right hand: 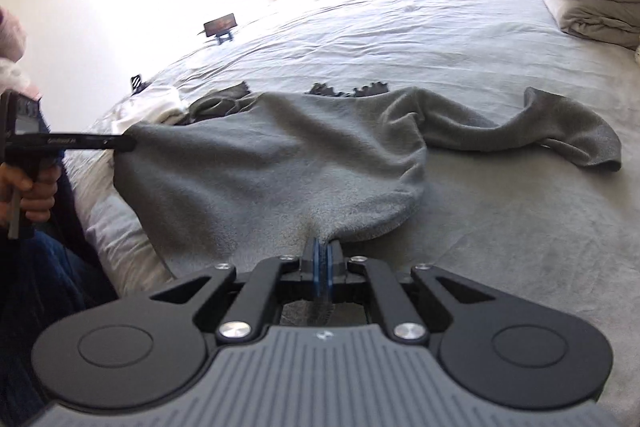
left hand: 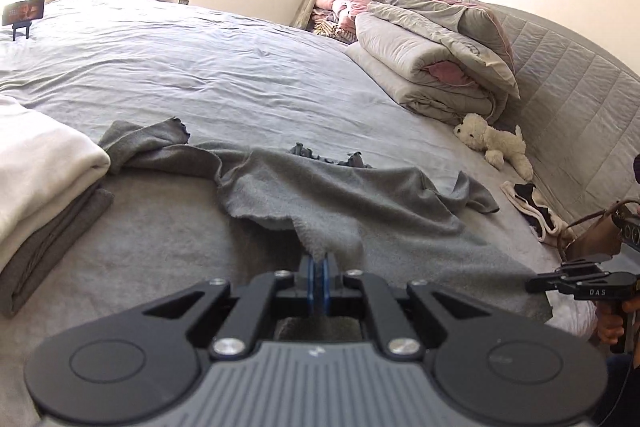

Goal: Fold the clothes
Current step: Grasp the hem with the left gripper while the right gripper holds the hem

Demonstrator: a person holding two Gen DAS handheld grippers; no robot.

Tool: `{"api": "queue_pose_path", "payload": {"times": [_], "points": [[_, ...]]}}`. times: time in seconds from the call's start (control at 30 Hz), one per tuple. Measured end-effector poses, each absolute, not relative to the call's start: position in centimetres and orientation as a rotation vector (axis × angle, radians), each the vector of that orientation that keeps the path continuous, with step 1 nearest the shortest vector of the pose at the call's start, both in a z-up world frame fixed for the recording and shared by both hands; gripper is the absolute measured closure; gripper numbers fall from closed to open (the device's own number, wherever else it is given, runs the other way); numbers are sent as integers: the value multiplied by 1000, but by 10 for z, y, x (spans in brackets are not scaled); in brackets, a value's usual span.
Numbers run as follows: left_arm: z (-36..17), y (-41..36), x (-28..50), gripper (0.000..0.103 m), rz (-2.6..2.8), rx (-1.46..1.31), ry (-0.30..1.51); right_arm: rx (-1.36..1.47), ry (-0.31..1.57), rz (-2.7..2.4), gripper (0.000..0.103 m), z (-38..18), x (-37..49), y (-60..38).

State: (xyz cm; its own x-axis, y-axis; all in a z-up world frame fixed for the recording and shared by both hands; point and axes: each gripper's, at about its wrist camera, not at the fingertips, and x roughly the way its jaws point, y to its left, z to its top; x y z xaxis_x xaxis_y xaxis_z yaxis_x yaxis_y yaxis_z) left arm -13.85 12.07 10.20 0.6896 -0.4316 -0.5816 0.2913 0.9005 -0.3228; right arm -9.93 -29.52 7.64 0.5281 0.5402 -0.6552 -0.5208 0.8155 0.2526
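A grey fleece sweater [right hand: 280, 155] lies spread on the bed [left hand: 200, 67], its hem lifted off the sheet while its sleeves trail across the bedding. The left tool [left hand: 319, 261] is clamped on one corner of the hem, and the right tool [right hand: 322, 251] is pinched on the other corner. Left of the sweater sits a stack of folded clothes [left hand: 36, 179]. Farther off, a white plush dog [left hand: 494, 143] rests beside rolled quilts [left hand: 432, 67] at the padded headboard [left hand: 580, 99].
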Motion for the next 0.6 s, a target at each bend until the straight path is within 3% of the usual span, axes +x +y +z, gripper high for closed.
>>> {"api": "queue_pose_path", "payload": {"times": [0.13,0.2,0.47,0.6], "points": [[97,133,-128,77,-315,-204,717,-83,835,660,95,67,-99,-277],[97,138,-119,74,-298,-236,709,-44,839,592,90,67,-87,-282],[98,109,-50,67,-266,-222,715,267,830,299,88,69,-20,-324],[104,81,0,62,-286,-171,720,253,824,249,88,65,14,-320]]}}
